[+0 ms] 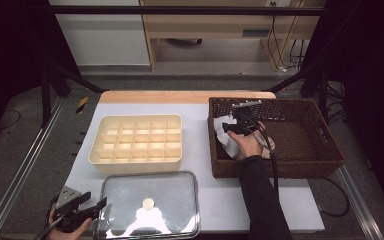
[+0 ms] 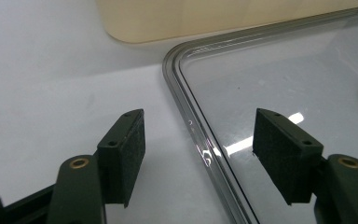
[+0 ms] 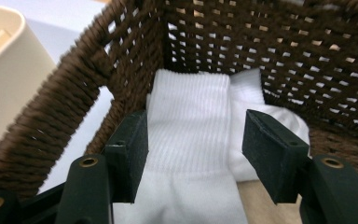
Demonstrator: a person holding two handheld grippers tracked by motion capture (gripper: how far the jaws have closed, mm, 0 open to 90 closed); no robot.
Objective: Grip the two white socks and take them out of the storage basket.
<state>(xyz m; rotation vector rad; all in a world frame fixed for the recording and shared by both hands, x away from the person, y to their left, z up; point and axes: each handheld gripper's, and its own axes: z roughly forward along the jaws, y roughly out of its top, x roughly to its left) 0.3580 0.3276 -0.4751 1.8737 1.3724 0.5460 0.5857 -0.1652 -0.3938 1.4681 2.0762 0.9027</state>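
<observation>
A brown wicker basket (image 1: 275, 172) stands at the table's right and holds white socks (image 1: 223, 139). My right gripper (image 1: 228, 128) reaches into the basket's left end, open, low over the socks. In the right gripper view its jaws (image 3: 196, 144) straddle a ribbed white sock (image 3: 191, 112) without pressing on it, close to the basket's wall (image 3: 74, 93). At the table's near left corner my left gripper (image 1: 96, 200) is open. Its jaws (image 2: 198, 144) stand on either side of the corner rim of a clear lid (image 2: 284, 79), not gripping it.
A cream tray (image 1: 136, 159) with several small compartments sits left of the basket, its wall (image 2: 191, 18) just beyond the lid. The clear lid (image 1: 150, 215) lies flat at the front edge and has a round knob (image 1: 148, 203). White tabletop (image 1: 200, 165) separates tray and basket.
</observation>
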